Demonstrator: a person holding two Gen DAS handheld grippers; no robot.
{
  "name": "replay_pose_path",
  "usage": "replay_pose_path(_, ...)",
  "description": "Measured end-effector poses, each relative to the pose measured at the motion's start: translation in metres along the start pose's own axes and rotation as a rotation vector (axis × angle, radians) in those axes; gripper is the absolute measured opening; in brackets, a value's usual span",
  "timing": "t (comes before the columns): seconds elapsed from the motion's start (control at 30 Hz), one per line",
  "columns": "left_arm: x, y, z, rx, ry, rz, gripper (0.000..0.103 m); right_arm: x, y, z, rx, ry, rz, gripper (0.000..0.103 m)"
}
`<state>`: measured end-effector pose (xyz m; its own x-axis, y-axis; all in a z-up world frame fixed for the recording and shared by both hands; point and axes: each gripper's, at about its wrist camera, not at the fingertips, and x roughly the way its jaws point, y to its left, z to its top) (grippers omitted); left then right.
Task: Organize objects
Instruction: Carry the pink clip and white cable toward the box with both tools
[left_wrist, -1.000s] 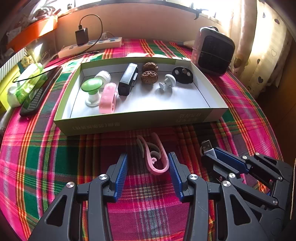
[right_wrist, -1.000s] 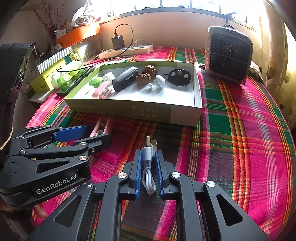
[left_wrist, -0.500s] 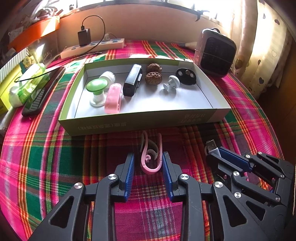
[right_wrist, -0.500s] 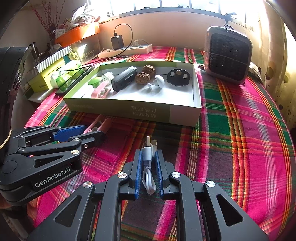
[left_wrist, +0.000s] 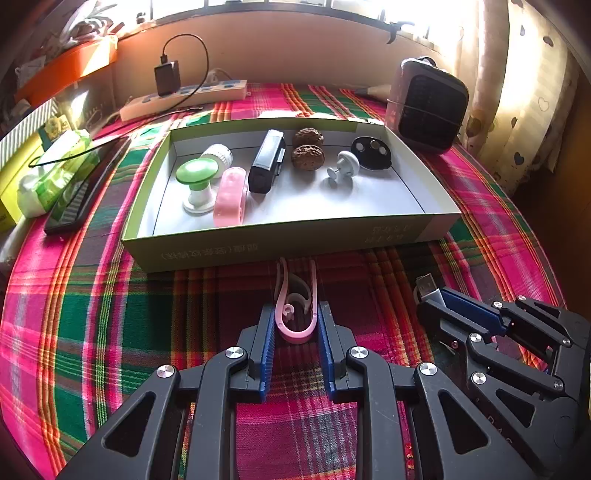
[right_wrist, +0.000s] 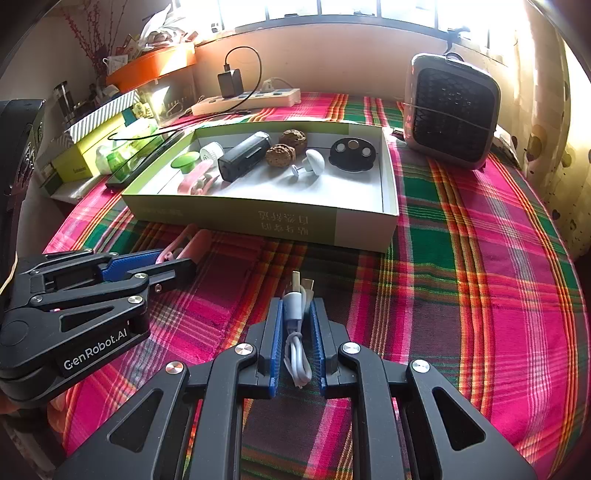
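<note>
Left gripper (left_wrist: 295, 325) closing on pink U-shaped plastic clip (left_wrist: 294, 312), by green cardboard box's (left_wrist: 280, 243) near edge. Right gripper (right_wrist: 296, 332) clamped on coiled white cable (right_wrist: 295, 347), its lower end hidden.

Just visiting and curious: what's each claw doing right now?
Left gripper closing around pink clip. Right gripper shut on white USB cable. Open box just ahead, half full. Nothing in the way.

Box (left_wrist: 280, 242) in middle of table (left_wrist: 92, 314), clip (left_wrist: 295, 314) just before its front wall, heater (left_wrist: 428, 103) behind right, power strip (left_wrist: 184, 98) behind left.
</note>
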<state>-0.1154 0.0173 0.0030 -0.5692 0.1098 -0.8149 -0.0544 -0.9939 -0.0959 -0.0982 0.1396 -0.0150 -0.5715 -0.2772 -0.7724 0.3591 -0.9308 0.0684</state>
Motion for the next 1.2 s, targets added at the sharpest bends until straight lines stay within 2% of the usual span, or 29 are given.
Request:
replay_pose_path(0.4,-0.001,0.001,-0.001,-0.001,-0.001,-0.003,0.020,0.000,0.001,0.000,-0.004,-0.001,-0.011,0.016)
replay_pose_path(0.8,-0.012,0.002,0.000,0.006,-0.027,-0.015,0.019,-0.008,0.000,0.002,0.005,-0.038,0.004,0.016)
replay_pose_path(0.9,-0.014,0.001,0.000,0.007,-0.030,-0.017,0.019,-0.011,-0.001,0.002,0.006,-0.046,0.005,0.011)
replay_pose_path(1.2,-0.014,0.000,-0.001,0.010,-0.027,-0.023,0.019,-0.010,-0.004,-0.002,0.019,-0.034,0.028,0.011)
